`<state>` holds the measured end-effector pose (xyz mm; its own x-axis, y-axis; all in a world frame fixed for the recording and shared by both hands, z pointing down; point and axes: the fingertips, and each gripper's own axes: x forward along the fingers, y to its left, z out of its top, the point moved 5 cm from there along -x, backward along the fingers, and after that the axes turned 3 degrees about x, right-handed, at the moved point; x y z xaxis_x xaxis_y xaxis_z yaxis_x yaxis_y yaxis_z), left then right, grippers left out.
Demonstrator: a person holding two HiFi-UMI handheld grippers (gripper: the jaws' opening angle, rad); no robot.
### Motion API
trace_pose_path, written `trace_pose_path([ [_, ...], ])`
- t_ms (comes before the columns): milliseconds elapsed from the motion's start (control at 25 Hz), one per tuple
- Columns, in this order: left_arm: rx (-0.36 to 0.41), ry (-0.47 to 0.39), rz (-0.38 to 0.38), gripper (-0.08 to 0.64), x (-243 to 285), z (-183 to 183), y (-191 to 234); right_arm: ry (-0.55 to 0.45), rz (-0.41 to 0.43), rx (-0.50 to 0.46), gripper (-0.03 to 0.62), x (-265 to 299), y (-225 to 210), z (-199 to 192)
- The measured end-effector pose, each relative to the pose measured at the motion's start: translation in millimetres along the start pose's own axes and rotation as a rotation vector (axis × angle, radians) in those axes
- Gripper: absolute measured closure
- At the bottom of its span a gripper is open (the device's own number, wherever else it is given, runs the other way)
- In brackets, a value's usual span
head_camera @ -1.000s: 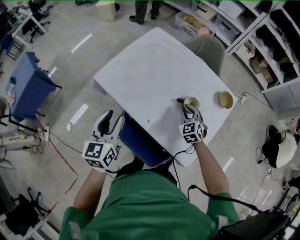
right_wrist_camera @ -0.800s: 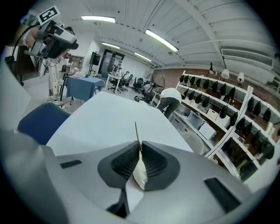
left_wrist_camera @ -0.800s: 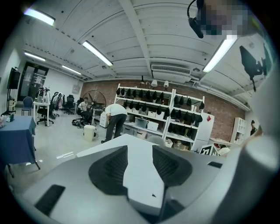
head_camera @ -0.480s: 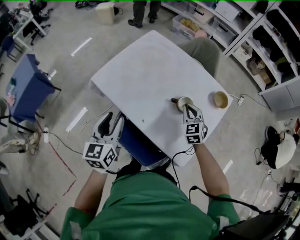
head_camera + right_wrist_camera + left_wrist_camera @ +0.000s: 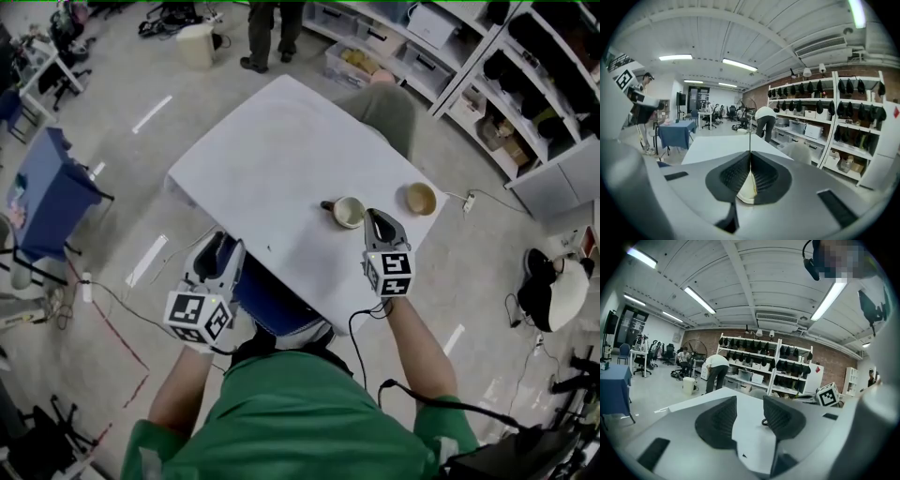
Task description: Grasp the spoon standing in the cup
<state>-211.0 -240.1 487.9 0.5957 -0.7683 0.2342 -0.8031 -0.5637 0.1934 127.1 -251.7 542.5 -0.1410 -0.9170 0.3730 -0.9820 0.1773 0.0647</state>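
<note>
A cream cup (image 5: 349, 212) with a dark handle stands near the right edge of the white table (image 5: 272, 150). My right gripper (image 5: 372, 217) is at the cup's right rim. In the right gripper view, the right gripper (image 5: 750, 165) is shut on the spoon (image 5: 750, 143), whose thin handle sticks out ahead of the pads, with the cream cup (image 5: 746, 190) just below them. In the head view the spoon is hidden by the gripper. My left gripper (image 5: 223, 248) hangs off the table's near edge; in its own view the left gripper (image 5: 750, 420) is open with nothing between its fingers.
A tan bowl (image 5: 421, 198) sits to the right of the cup at the table's corner. A blue seat (image 5: 272, 295) lies under the near edge. Shelving (image 5: 525, 84) lines the right side, a blue-draped table (image 5: 42, 187) stands left, and a person (image 5: 262, 28) stands beyond the table.
The right gripper's jaws, open over the cup a second ago, have closed on the spoon handle. The gripper now sits at the cup's right side. The left gripper has barely moved.
</note>
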Motion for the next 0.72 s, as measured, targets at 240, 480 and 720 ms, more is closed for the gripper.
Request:
trace_pose_path([
  [240, 0.000, -0.012, -0.018, 0.371, -2, 1, -22, -0.099, 0.014, 0.171, 0.565, -39, -15, 24],
  [480, -0.001, -0.025, -0.051, 0.371, 5, 4, -41, -0.177, 0.024, 0.318, 0.565, -76, -29, 43],
  [720, 0.002, -0.035, -0.086, 0.371, 5, 7, -59, -0.235, 0.025, 0.396, 0.565, -115, -33, 53],
])
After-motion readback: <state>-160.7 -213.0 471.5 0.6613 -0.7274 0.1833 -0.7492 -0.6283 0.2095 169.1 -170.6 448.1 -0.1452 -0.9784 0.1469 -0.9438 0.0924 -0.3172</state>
